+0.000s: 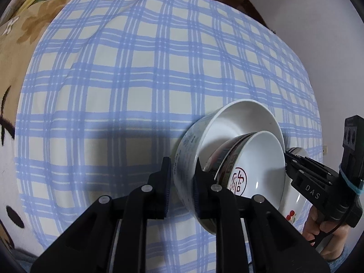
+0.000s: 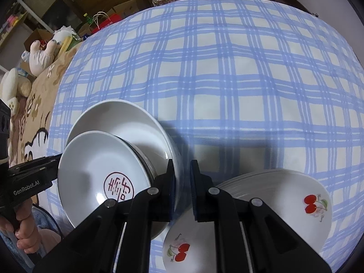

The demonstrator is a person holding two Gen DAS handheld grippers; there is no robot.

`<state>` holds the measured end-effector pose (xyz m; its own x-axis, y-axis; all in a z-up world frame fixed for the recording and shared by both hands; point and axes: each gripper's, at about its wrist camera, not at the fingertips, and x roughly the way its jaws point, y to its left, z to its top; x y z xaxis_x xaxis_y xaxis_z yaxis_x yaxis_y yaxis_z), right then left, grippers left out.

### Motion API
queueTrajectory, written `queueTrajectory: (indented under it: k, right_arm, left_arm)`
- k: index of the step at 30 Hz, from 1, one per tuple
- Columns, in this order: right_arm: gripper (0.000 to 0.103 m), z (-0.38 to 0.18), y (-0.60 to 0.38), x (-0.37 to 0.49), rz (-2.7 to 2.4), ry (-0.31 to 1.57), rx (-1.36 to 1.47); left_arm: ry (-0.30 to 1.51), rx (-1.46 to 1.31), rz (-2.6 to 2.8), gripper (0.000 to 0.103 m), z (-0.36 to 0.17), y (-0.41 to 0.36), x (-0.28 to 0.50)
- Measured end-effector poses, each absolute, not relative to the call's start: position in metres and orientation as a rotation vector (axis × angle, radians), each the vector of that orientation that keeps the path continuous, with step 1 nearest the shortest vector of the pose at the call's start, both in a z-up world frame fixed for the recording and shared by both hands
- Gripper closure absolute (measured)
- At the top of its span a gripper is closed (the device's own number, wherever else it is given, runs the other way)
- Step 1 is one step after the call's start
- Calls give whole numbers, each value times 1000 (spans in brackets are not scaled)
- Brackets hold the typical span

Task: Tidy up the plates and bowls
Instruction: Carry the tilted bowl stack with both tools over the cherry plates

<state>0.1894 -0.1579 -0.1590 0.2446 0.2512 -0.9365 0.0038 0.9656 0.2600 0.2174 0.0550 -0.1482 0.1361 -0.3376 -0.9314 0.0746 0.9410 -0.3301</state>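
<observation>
A blue-checked cloth covers the surface. Lower left of centre, both claws pinch the tilted large bowl: left claw, right claw. Cherry plates sit lower right.

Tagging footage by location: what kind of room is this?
Probably a lived-in home room, perhaps a bedroom. The bowls sit on a soft blue plaid sheet, with stuffed toys and cluttered shelves behind.

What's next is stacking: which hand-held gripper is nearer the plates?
Right hand-held gripper: just above the plates, at the big bowl's rim. Left hand-held gripper holds the bowl's far side.
</observation>
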Motion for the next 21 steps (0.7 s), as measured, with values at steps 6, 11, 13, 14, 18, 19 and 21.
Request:
queueTrajectory:
  k: [6, 11, 13, 14, 18, 19, 21]
  right_arm:
    - [89, -161, -166, 186, 177, 1303, 286]
    - [89, -161, -165, 185, 172, 1294, 307]
    - [89, -161, -167, 184, 172, 1290, 323]
    - [89, -161, -167, 184, 171, 1287, 330]
    - [92, -161, -169, 183, 177, 1284, 350]
    - [92, -161, -167, 183, 174, 1285, 342]
    - [93, -158, -163, 181, 164, 1281, 315]
  left_arm:
    - [1407, -206, -280, 88, -145, 48, 219]
    - [1393, -291, -310, 88, -147, 50, 218]
    - [1381, -312, -322, 88, -148, 49, 216]
    - [1378, -312, -322, 88, -147, 48, 215]
    - [1372, -327, -325, 90, -146, 43, 215]
    - [1372, -331, -328, 90, -145, 44, 215]
    - [1366, -327, -329, 91, -144, 43, 213]
